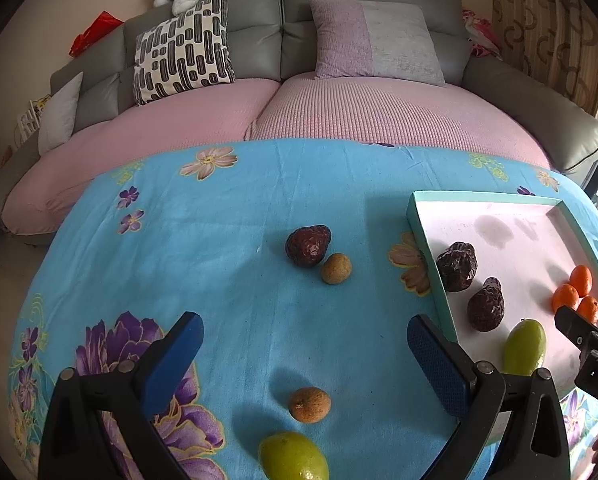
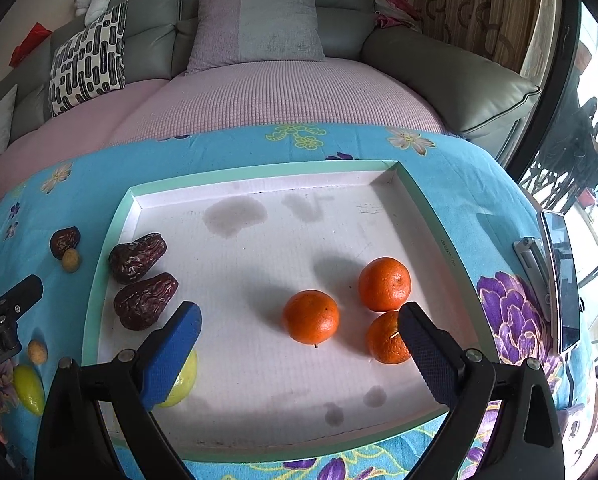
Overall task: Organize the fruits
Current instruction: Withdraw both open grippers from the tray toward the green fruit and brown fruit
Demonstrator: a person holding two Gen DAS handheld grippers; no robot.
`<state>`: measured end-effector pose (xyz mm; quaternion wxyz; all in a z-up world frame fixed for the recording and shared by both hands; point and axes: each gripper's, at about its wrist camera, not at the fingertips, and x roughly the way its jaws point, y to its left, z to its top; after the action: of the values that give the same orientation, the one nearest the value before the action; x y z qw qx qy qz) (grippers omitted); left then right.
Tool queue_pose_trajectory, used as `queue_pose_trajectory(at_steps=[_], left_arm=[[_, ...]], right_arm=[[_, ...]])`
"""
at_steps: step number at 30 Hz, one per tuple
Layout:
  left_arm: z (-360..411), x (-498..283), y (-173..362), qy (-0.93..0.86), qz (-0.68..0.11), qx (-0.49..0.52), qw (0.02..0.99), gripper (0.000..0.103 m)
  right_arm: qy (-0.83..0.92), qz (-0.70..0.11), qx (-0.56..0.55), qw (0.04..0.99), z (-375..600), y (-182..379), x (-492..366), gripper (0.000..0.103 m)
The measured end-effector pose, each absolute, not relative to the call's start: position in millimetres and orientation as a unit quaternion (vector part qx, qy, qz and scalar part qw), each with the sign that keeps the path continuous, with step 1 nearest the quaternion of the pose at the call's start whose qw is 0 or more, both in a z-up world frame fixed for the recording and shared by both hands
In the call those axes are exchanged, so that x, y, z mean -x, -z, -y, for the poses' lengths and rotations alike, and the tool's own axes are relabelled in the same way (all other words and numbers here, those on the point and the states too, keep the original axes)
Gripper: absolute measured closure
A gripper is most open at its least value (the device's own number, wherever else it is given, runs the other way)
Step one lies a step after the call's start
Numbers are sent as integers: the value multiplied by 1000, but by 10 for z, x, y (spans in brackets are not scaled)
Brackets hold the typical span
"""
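Nearest the left gripper (image 1: 305, 356), low between its widely spread blue-padded fingers, lies a smooth yellow-green oval fruit (image 1: 293, 456) on the blue floral cloth of the desk (image 1: 227, 248), its long axis running across the gripper's line toward the right; just beyond it sits a small round brown fruit (image 1: 310, 404), almost centred in the gap. Farther on, well apart, a dark wrinkled date (image 1: 308, 245) touches a second small tan round fruit (image 1: 336, 268). To the right stands the shallow white tray with mint-green rim (image 1: 431, 264), already holding two wrinkled dates, a green fruit and three oranges. The right gripper (image 2: 299, 354) hangs spread and empty over that tray. I judge the left gripper far nearer the loose fruits, the brown one straight ahead
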<state>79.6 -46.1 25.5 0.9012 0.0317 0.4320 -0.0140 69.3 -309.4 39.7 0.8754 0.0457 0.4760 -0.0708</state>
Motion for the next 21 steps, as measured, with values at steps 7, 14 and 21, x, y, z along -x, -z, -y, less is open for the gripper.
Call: queue_pose_trajectory(at_steps=[7,14,21], left_arm=[[204,-727,-205,-3,-442,-18,897,0],[-55,-712,-217,-13,-446,18,895,0],[-236,-703,-186,-10,-457,46,888,0]], right_arm=[[42,-477,-35,877,2830,-426,-632,4],[12,-469,-22,883,2622,-497,-648,4],[-60,-464,-25,884,2321,-525,-679,4]])
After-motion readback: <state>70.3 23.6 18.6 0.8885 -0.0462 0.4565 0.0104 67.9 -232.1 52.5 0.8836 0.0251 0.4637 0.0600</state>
